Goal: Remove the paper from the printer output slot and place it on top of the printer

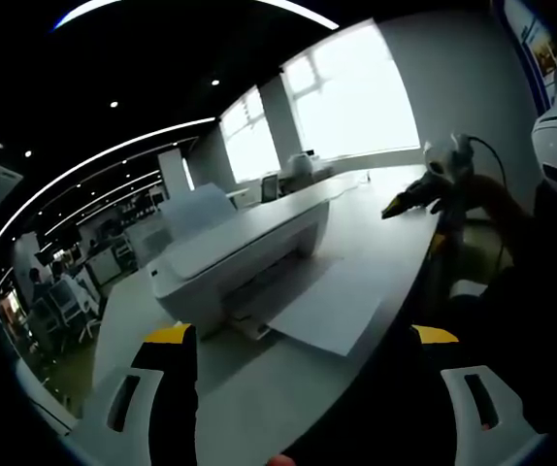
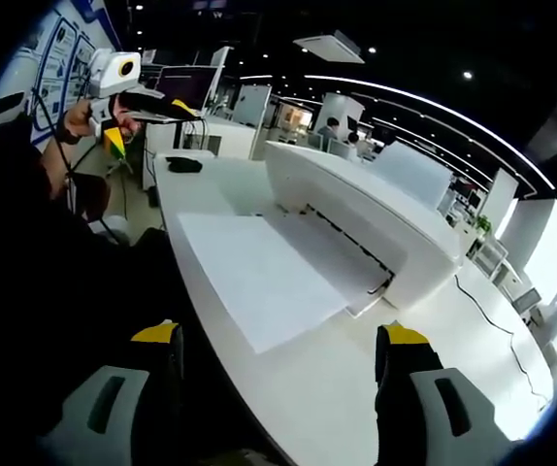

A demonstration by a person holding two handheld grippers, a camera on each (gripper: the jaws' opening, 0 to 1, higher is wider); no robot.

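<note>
Paper lies half out of the printer slot on the table; both grippers hang apart, empty; probably best pinching the near edge squarely, then lifting level
</note>
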